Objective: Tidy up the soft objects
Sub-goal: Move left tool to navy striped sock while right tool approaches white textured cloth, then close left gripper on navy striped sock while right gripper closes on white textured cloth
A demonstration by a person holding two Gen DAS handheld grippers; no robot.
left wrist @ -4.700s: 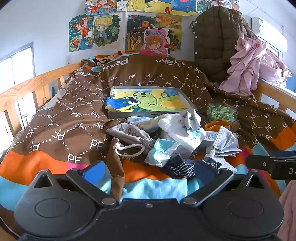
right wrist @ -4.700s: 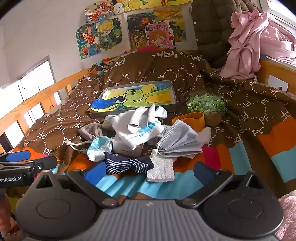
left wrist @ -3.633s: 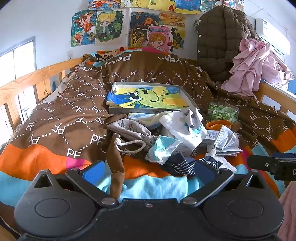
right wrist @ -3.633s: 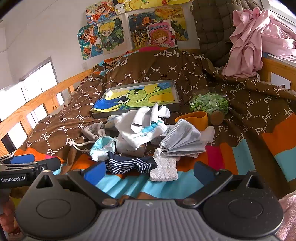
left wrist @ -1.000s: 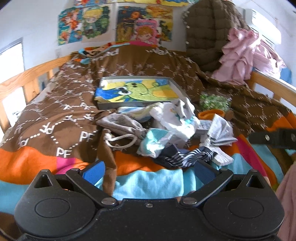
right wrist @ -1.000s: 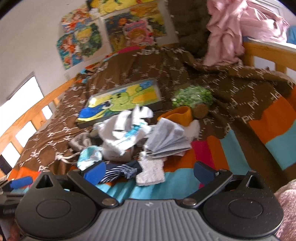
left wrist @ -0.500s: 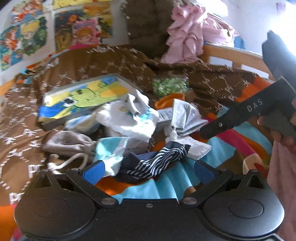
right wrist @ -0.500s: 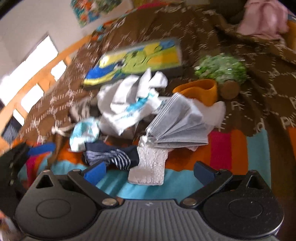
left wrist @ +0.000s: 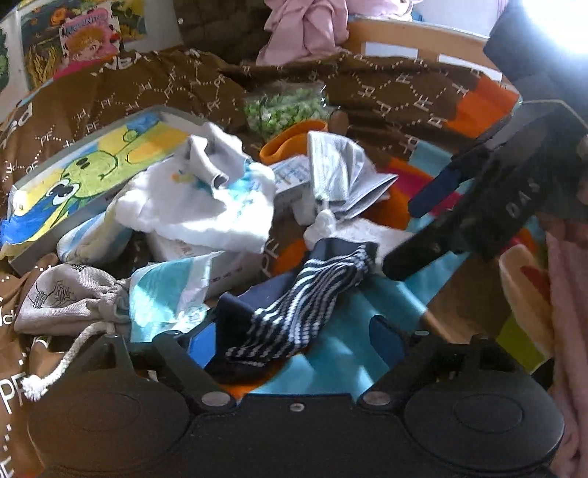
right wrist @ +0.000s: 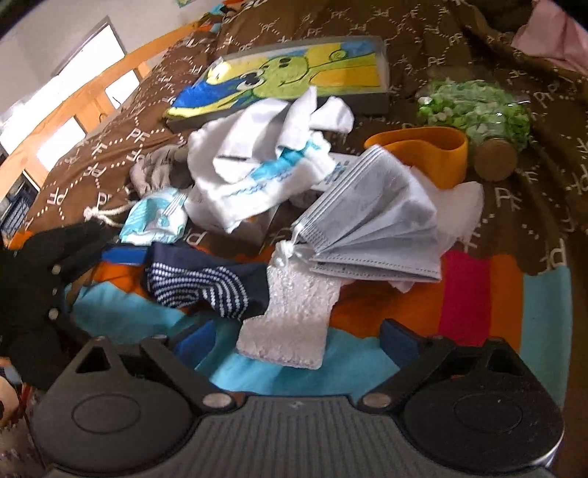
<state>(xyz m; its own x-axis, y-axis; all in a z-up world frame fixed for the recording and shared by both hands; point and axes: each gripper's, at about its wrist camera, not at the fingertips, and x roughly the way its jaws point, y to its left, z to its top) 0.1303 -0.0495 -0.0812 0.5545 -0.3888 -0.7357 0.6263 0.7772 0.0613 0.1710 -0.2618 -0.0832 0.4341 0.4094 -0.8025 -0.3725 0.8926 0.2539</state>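
Note:
A pile of soft things lies on the patterned blanket (left wrist: 386,88). A navy striped sock (left wrist: 294,312) sits between the jaws of my left gripper (left wrist: 294,340), which are closing without pressing on it. My right gripper (right wrist: 296,342) is open over a white textured pad (right wrist: 294,316). A fanned stack of grey face masks (right wrist: 371,224) lies just beyond the pad. White garments (left wrist: 198,206), a light blue cloth (left wrist: 165,290) and a grey drawstring pouch (left wrist: 66,298) lie to the left. The right gripper (left wrist: 422,228) reaches in above the sock's far end.
A shallow box with a cartoon picture (right wrist: 286,77) lies behind the pile. An orange band (right wrist: 433,147) and a jar of green bits (right wrist: 477,106) sit at the back right. A wooden bed rail (right wrist: 92,84) runs along the left. Pink clothing (left wrist: 305,25) hangs over the headboard.
Both grippers have tipped down and come closer to the pile. The striped sock now lies between the left jaws, and the right gripper has swung in nearer to the sock.

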